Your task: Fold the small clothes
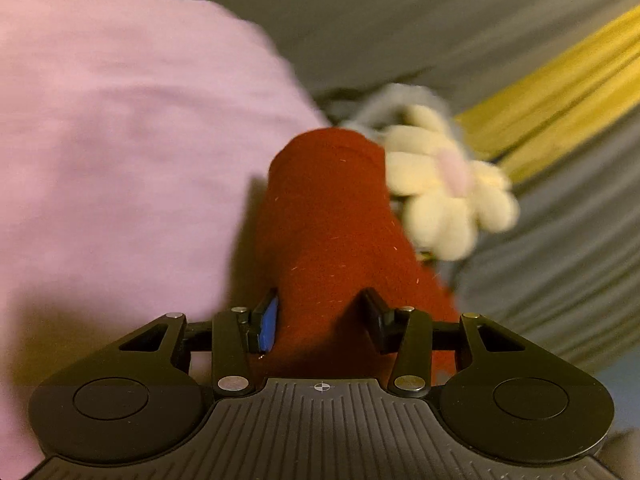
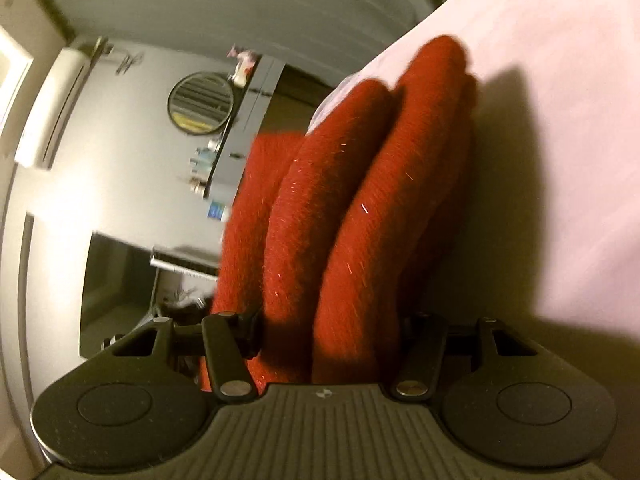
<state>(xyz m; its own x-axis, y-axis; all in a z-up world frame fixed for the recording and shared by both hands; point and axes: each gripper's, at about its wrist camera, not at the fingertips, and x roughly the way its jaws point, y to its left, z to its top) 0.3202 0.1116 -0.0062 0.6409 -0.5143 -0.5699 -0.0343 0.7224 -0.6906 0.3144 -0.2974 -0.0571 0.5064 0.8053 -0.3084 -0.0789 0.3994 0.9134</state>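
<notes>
A dark red knitted garment fills the middle of the left wrist view, bunched into a thick fold. My left gripper is shut on it, its fingers pressed into the cloth at both sides. In the right wrist view the same red garment hangs in thick folds against a pink sheet. My right gripper is shut on its lower end, and the cloth hides most of the fingers.
The pink sheet covers the left of the left wrist view. A cream plush flower lies right of the garment on grey and yellow striped bedding. The right wrist view shows a wall, a round mirror and a dark shelf.
</notes>
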